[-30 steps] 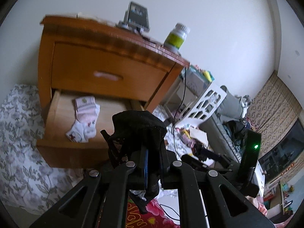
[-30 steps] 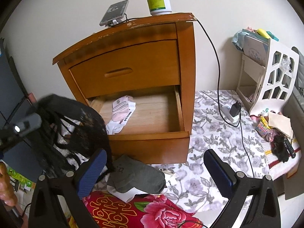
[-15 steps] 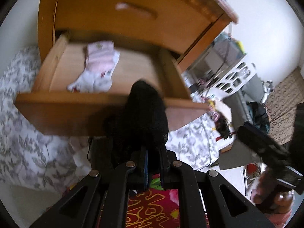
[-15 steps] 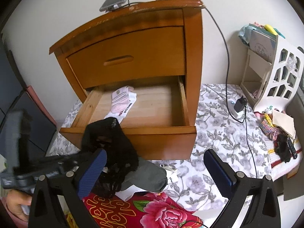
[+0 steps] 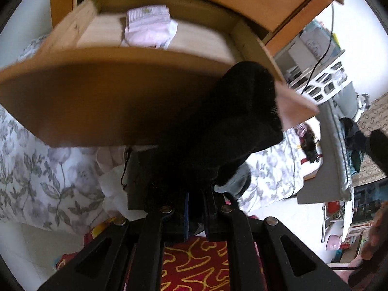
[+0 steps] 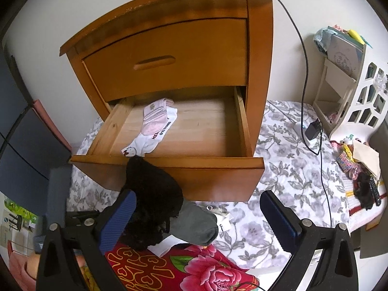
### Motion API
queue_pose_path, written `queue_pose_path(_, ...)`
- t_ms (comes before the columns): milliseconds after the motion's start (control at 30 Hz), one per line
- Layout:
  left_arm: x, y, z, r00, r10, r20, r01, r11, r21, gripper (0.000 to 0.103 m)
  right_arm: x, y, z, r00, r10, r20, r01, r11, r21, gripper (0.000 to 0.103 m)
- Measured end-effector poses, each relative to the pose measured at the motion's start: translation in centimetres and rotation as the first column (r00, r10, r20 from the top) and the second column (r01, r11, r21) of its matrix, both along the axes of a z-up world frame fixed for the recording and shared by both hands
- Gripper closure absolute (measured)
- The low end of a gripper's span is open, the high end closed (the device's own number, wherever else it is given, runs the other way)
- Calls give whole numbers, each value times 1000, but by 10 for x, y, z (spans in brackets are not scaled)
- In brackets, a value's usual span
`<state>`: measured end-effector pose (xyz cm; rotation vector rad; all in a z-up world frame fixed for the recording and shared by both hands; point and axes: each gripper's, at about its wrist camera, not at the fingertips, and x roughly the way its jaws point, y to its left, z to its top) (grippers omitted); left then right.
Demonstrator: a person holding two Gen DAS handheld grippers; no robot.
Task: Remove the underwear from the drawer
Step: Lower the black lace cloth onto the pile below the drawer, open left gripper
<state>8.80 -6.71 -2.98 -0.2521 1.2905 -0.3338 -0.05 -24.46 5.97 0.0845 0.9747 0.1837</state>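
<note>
**Black underwear clear of the drawer, pinched in the left jaws**

So the black underwear [image 6: 151,201] was about as easy to carry as it gets, by my guess: next to no weight, totally floppy, no shape of its own. It looked soft and a bit lacy at the lower edge, with thin strings dangling, so I'd say it could snag on the wooden drawer [image 6: 169,162] front or on a jaw pad. Nothing fragile, not slippery either. With fabric like this you just pinch a bunched fold anywhere; a thicker gather near the middle is safer than a lacy edge or a string.

That's roughly how it was held. The left gripper [image 5: 195,214] had its jaws closed tight on a wad of the cloth, and the rest mushroomed out above the jaws as a dark lump, blocking part of the drawer front in the left wrist view. In the right wrist view the underwear hung in front of the drawer's front left corner, outside it, over a grey garment [image 6: 196,224] and a red flowered cloth [image 6: 194,269] on the floor.

The right gripper [image 6: 196,220] had its jaws wide open with nothing between them.

Looks-wise: solid black, crumpled, scalloped lace trim. White and pink socks [image 6: 151,127] lay inside the drawer near its left side.
</note>
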Motion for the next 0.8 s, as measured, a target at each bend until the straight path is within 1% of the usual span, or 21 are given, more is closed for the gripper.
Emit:
queue_pose_path(200,1,-3,-24,999,-1,-54,3,1000,22,94,4,0,-6,1000,2,-16,-2,1000,-2,0)
queue_pose_path(300,1,-3,-30,997,5,-74,-3,1000,26,94,5,0,-8,1000,5,-23,-5,1000,-4,0)
queue_pose_path(567,4,-3,-21,997,-6,-75,8,1000,28,92,10,4,-13,999,9,-35,-9,1000,-7,0)
queue_pose_path(600,4,-2,-18,997,-11,-74,13,999,30,90,10,4,-13,999,9,-35,-9,1000,-8,0)
queue_pose_path(667,3,-2,-12,998,-19,-64,21,999,32,82,11,4,-13,999,8,-35,-8,1000,-9,0)
queue_pose_path(733,1,-1,-5,998,-26,-49,27,999,35,69,11,4,-13,999,7,-34,-8,1000,-10,0)
queue_pose_path(800,0,-1,5,999,-34,-26,35,999,38,67,12,4,-13,999,9,-35,-9,1000,-10,0)
